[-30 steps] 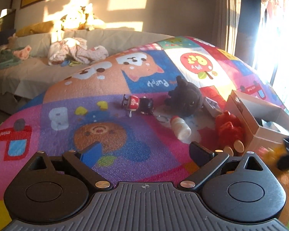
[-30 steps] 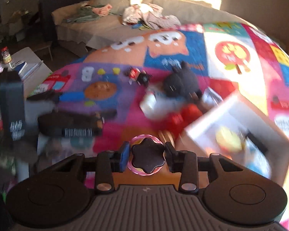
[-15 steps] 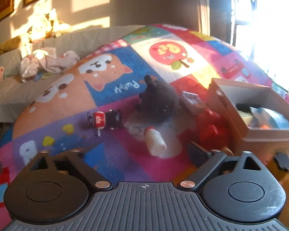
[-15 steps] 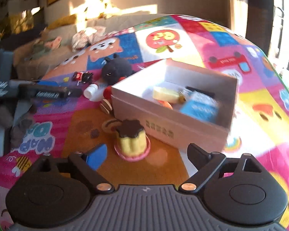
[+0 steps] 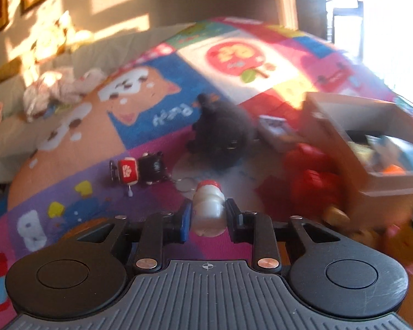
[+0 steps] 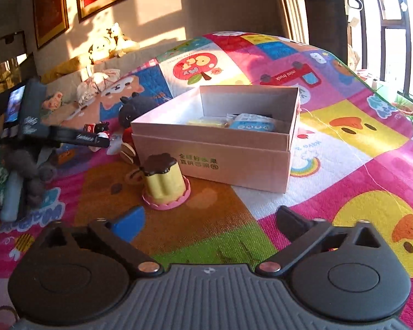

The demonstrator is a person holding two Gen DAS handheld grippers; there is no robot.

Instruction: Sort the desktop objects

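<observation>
Small white plastic bottle with red cap: being clamped by the just-closed left gripper; to be lifted level toward the open cardboard box; right gripper: being held wide, just opened, empty

Black left gripper, right gripper: ribbed grey housing, one blue pad each.

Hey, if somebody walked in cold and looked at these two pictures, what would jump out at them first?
Probably the left claw, shut on a small white bottle with a red cap low on the bright cartoon play mat. Next, the open cardboard box in mid-mat, already holding a few things. A yellow pudding toy stands just in front of it, ahead of the open, empty right claw.
</observation>
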